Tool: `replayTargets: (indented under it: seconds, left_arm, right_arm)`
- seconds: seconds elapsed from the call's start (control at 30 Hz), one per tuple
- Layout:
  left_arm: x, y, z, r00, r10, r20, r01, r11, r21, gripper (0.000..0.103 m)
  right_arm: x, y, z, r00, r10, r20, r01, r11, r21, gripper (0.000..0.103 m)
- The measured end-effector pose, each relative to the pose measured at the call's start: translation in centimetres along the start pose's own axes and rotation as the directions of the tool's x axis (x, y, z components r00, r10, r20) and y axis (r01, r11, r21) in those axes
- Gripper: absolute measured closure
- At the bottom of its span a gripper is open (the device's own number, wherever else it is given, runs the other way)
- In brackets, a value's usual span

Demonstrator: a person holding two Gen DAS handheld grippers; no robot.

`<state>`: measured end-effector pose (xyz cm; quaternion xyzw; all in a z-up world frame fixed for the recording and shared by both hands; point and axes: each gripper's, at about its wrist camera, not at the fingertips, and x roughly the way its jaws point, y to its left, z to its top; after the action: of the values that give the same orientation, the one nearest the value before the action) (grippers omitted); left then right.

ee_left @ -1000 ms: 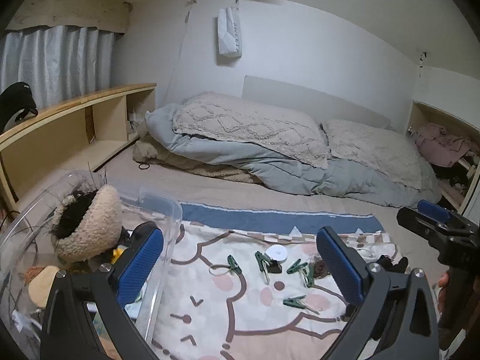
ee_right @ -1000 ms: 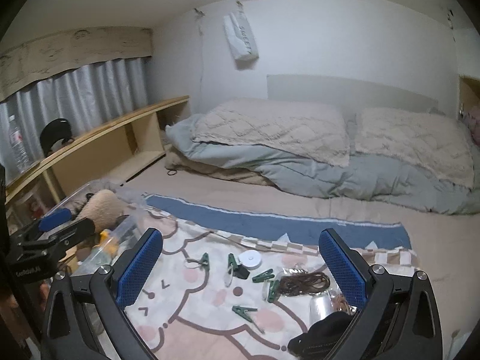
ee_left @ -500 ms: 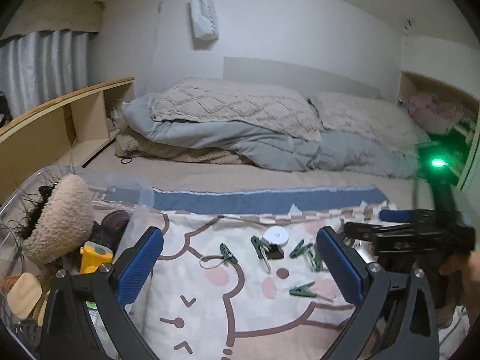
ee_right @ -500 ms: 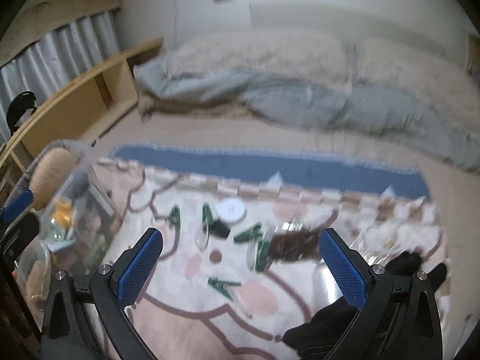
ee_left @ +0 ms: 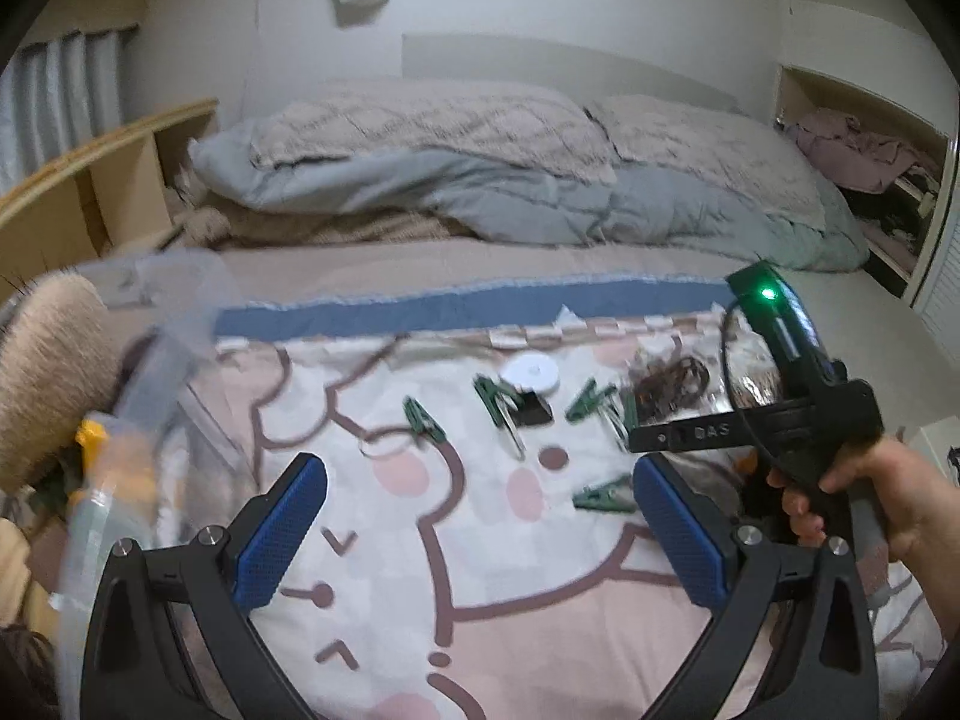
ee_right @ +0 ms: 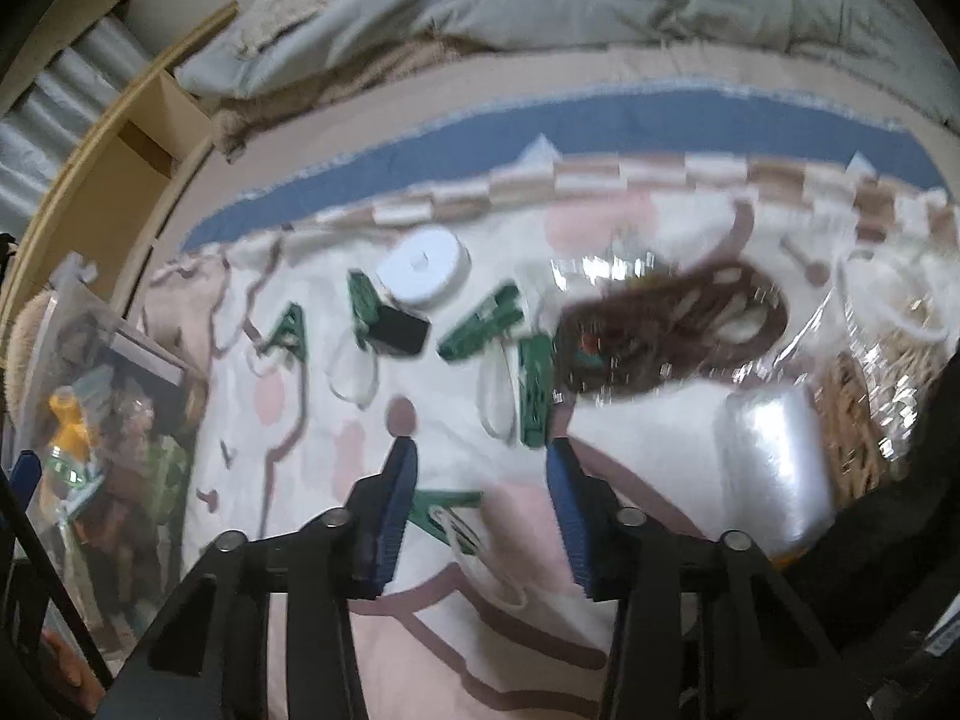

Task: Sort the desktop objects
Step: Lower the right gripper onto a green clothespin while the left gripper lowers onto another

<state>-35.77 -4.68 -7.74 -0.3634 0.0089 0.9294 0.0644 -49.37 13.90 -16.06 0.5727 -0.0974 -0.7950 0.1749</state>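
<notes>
Several green clothes pegs lie on a cartoon-print blanket [ee_left: 480, 600], among them one near peg [ee_right: 447, 504] and one at the left [ee_left: 423, 417]. A white round disc [ee_right: 423, 267], a small black block [ee_right: 399, 330] and a brown cord in a clear bag [ee_right: 672, 324] lie beside them. My right gripper [ee_right: 480, 450] points steeply down, its jaws closing. The near peg lies between them, close to the left pad, and the right pad stands clear of it. My left gripper [ee_left: 480, 480] hangs open over bare blanket, holding nothing.
A clear plastic box [ee_left: 120, 420] with a fluffy beige hat [ee_left: 42, 360] and a yellow-capped item stands at the left edge. A silvery packet [ee_right: 774, 462] lies at the right. A hand [ee_left: 870, 498] holds the right gripper's handle. Pillows and a grey quilt [ee_left: 540, 192] lie behind.
Both grippers have sunk toward the blanket. The right one tipped further down, came over the near green peg, and its jaws have narrowed from wide open.
</notes>
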Motion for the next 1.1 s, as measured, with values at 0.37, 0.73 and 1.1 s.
replayTargets:
  seconds: [0.37,0.73,1.1]
  left_arm:
    - [2.3,0.2,-1.8,0.994,-0.051,-0.1,0.051,0.999,-0.003,0.0]
    - [5.2,1.9,-2.6,0.983,-0.084,-0.162,0.061,0.988,-0.144,0.0]
    - [9.5,0.1,-2.4,0.97,-0.122,-0.212,0.076,0.974,-0.213,0.0]
  right_arm:
    - [4.3,1.7,-2.1,0.993,0.025,-0.111,-0.028,0.999,-0.031,0.088]
    - [-0.9,1.9,0.9,0.991,0.128,0.035,-0.128,0.992,-0.017,0.088]
    - [0.9,-2.9,3.0,0.986,0.088,0.142,-0.112,0.979,0.168,0.088]
